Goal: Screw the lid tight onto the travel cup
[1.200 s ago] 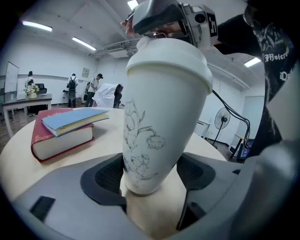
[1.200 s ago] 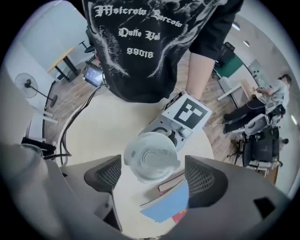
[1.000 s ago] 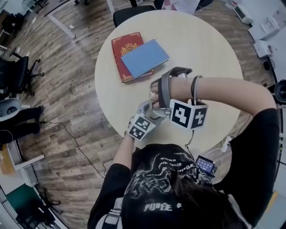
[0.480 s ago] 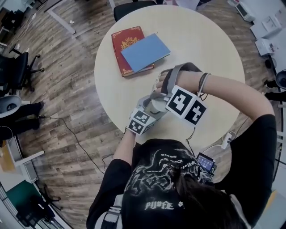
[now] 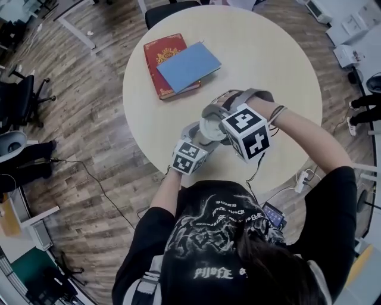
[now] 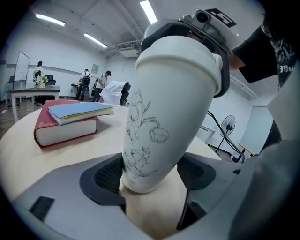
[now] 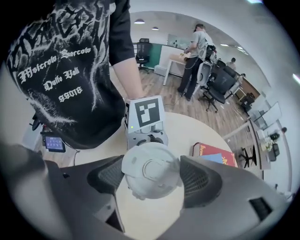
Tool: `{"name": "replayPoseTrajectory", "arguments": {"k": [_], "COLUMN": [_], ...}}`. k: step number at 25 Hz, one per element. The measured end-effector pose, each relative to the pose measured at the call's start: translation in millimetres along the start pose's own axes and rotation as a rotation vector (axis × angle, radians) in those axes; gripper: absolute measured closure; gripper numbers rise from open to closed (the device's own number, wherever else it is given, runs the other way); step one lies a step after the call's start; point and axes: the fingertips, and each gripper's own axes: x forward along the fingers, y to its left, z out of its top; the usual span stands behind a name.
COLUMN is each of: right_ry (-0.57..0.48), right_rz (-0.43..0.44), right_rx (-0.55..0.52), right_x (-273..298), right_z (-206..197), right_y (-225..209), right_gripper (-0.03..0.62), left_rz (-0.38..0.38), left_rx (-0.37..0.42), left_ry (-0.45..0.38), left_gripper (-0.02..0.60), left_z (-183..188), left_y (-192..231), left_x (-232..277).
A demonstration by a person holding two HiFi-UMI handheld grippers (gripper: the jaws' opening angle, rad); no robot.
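A white travel cup (image 6: pixel 164 117) with a line-drawn flower stands tilted near the table's front edge, and its pale lid (image 7: pixel 150 169) sits on top. My left gripper (image 6: pixel 152 176) is shut on the cup's lower body, both pads against it. My right gripper (image 7: pixel 152 173) comes down from above with the lid between its pads; its jaws have just been closing and now touch both sides of the lid. In the head view the lid (image 5: pixel 211 126) shows between the left gripper (image 5: pixel 199 138) and the right gripper (image 5: pixel 215 119). The cup's body is hidden there.
A red book (image 5: pixel 156 56) with a blue book (image 5: pixel 189 62) on it lies at the far left of the round table (image 5: pixel 274 65). A black chair (image 5: pixel 169 12) stands behind the table. People and desks show far off in the room.
My right wrist has rolled around the lid, so its marker cube now shows a different face. The left gripper and the cup have stayed where they were.
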Motion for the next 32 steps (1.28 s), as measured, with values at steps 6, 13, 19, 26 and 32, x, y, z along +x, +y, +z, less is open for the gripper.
{"name": "replayPoseTrajectory", "arguments": {"k": [6,13,19,26,32], "right_ry": [-0.008,-0.033,-0.06,-0.112,-0.112], "right_rz": [-0.102,-0.207,-0.3,-0.457,-0.561], "right_rx": [0.202,0.421,0.605,0.822,0.962], "right_x": [0.2,0.3,-0.3,-6.0,-6.7], "right_z": [2.3,2.7,1.8,-0.3,-2.9], "right_y": [-4.6,-11.6,-19.0,-27.6,-33.7], "right_gripper": [0.217,0.215,0.214,0.212,0.209], "left_rz": [0.025,0.05,0.069,0.085,0.105], "left_rx": [0.005,0.012,0.012,0.016,0.014], "left_ry": [0.008,-0.001,-0.013,-0.035,-0.046], "left_gripper": [0.201,0.201,0.201,0.201,0.202], "left_z": [-0.8,-1.9,-2.6,-0.5,-0.3], "left_y": [-1.3,-0.2,1.9,2.7,3.2], "left_x": [-1.5,-0.7,-0.7,-1.5,-1.7]}}
